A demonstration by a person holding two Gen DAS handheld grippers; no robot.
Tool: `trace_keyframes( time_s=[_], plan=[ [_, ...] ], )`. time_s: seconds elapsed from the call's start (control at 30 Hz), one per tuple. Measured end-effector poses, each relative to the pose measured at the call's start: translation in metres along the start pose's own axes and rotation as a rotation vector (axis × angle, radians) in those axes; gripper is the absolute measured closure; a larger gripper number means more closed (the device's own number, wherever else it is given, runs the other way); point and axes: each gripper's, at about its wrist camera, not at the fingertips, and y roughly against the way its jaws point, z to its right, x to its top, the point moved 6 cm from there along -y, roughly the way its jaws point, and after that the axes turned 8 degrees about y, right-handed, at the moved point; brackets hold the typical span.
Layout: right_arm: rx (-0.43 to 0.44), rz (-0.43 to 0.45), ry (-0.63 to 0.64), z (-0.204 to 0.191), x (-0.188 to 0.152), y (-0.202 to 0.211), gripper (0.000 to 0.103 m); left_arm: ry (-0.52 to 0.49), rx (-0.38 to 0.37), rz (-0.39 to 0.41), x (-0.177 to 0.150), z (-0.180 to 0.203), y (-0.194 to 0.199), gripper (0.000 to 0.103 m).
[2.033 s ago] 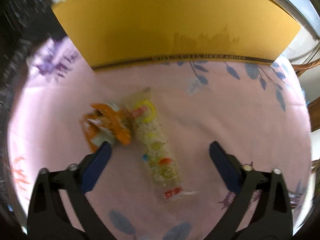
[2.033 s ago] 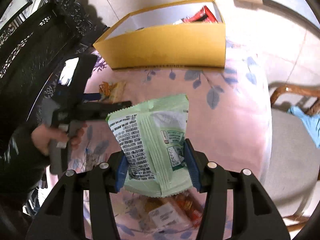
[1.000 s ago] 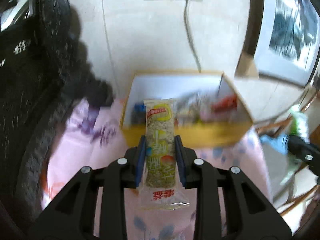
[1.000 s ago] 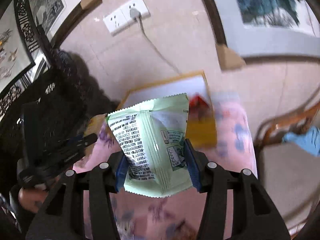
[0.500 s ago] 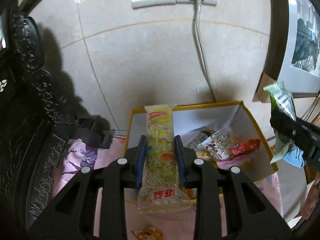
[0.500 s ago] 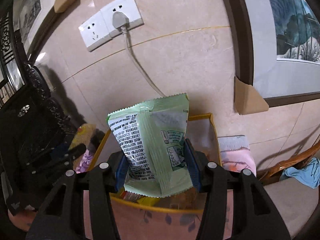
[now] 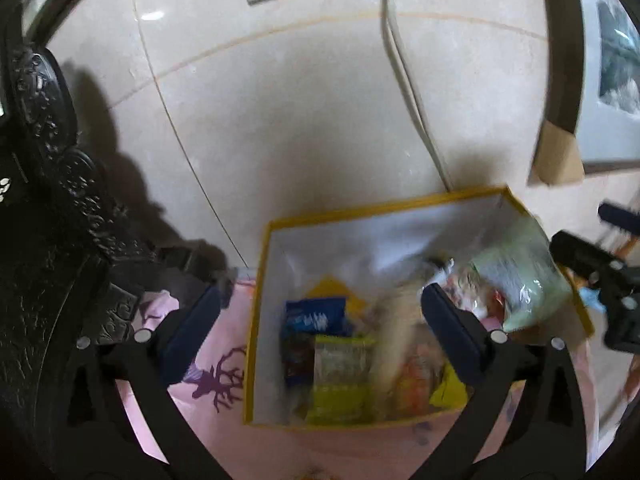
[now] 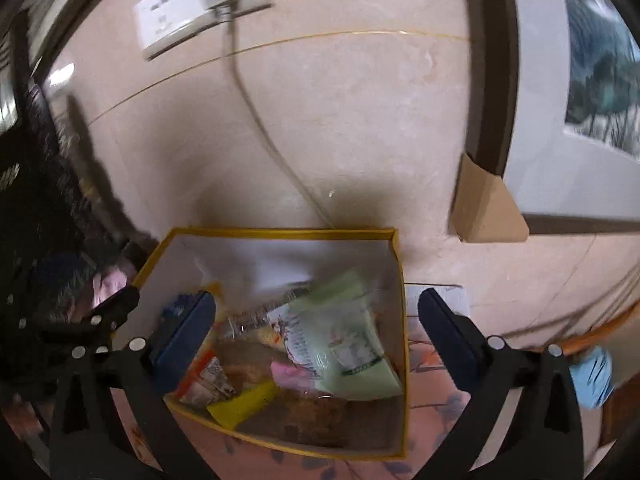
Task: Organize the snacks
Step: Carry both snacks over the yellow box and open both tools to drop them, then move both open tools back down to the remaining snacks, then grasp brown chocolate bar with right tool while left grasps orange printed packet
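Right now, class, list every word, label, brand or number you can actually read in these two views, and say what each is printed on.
None can be read.
Green snack bag: printed panel, blurred.
Blue packet: pale lettering, smeared.
Yellow-green packet: print blurred.
Yellow box: no text shows.
Wall socket: no marking legible.

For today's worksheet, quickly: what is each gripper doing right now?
Left gripper: open, holding nothing, above the yellow box.
Right gripper: open, empty; the green snack bag lies in the box.
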Motion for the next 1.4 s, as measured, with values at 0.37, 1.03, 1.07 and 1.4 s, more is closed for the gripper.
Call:
trace_keyframes(
  time_s=[0.37, 1.03, 1.07, 1.4],
  plan=[
    [0.06, -0.304, 0.365, -0.036, -0.183, 0.092, 0.001, -0.117, 0.111, -0.218, -0.162, -0.07, 0.055, 0.002],
    [0.272, -0.591, 0.46, -0.071, -0.312, 0.064, 0.001, -0.26, -0.001, -0.35, -0.261, -0.092, 0.086, 0.002],
    [0.263, -0.585, 0.457, -0.072, -0.312, 0.063, 0.001, -0.276, -0.028, -0.333, -0.253, -0.088, 0.08, 0.002],
    [0.168, -0.608, 0.368, -0.104, -0.313, 0.087, 0.075, -0.443, -0.126, -0.299, -0.217, -0.047, -0.013, 0.002]
  ],
)
